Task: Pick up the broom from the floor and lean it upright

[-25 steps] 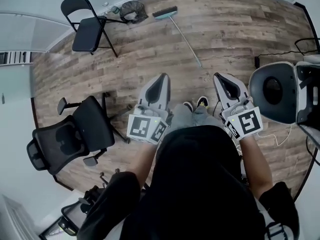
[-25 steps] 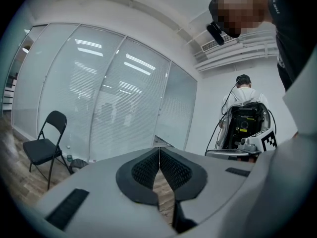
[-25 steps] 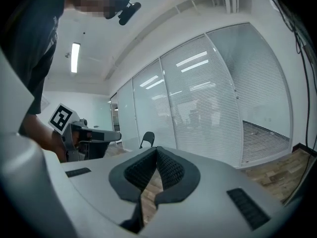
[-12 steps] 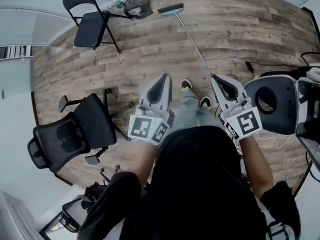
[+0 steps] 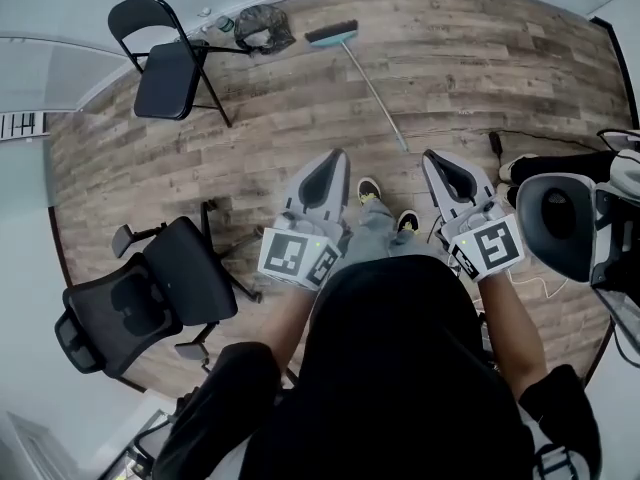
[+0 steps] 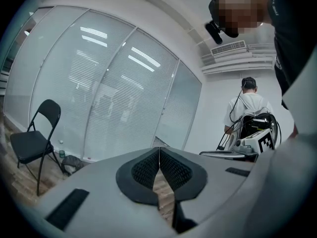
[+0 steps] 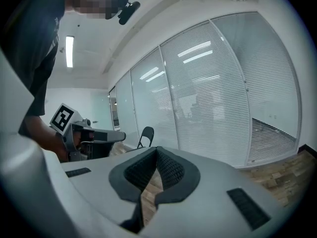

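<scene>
The broom (image 5: 367,81) lay flat on the wood floor (image 5: 480,58) in the upper middle of the head view. Its brush head was up near the wall and its thin handle slanted down to the right, ending just above the space between the two grippers. Neither gripper touched it. Bare planks lay open on both sides of the handle and all the way down to the person's shoes (image 5: 368,190).

The left gripper (image 5: 335,158) had its jaws pressed together with nothing between them, their ribbed pads (image 6: 143,170) meeting at the tip. The right gripper (image 5: 437,158) was the same, closed and empty.

A dark bundle (image 5: 258,26) sat just left of the brush head, with a black folding chair (image 5: 170,63) beside it in the upper left. A black office chair (image 5: 150,288) stood at the lower left. A grey-and-white chair (image 5: 565,223) was cut off by the right edge, and a cable (image 5: 540,138) trailed above it. I could not make out what the bundle was.

Compared with half a second before, the broom had not moved on the floor. The handle's end sat a little lower in the frame, closer to the gripper tips, and the right-hand chair had slid further toward the edge.
</scene>
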Demonstrator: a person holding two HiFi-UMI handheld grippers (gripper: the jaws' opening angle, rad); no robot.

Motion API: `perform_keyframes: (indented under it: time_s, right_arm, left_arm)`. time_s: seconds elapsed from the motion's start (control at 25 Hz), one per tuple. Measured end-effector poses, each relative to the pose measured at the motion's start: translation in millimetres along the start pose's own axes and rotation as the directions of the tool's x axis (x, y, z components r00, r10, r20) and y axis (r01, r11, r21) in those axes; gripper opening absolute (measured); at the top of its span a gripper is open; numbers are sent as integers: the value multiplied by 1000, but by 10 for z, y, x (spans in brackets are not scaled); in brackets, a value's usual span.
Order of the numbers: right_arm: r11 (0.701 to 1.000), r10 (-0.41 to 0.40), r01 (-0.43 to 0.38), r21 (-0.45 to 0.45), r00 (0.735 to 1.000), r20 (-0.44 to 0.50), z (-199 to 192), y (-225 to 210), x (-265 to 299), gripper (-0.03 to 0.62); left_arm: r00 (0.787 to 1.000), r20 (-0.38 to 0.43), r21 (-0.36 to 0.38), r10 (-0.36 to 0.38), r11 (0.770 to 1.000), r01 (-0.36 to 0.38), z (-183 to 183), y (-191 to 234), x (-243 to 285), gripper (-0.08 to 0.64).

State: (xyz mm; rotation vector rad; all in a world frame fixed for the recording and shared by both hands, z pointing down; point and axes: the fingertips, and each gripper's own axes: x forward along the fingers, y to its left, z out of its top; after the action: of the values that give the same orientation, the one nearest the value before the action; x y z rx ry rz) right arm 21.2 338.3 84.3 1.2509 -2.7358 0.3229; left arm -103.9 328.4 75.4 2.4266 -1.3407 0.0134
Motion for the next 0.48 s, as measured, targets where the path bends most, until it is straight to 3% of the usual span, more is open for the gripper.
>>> perform_keyframes:
  time_s: [0.48]
  right_arm:
    - [999,-36,35,-17,996,-81,-147,-385,727,15]
  left_arm:
    - [999,-54,-45,5,999,-7,-75,632,365,21]
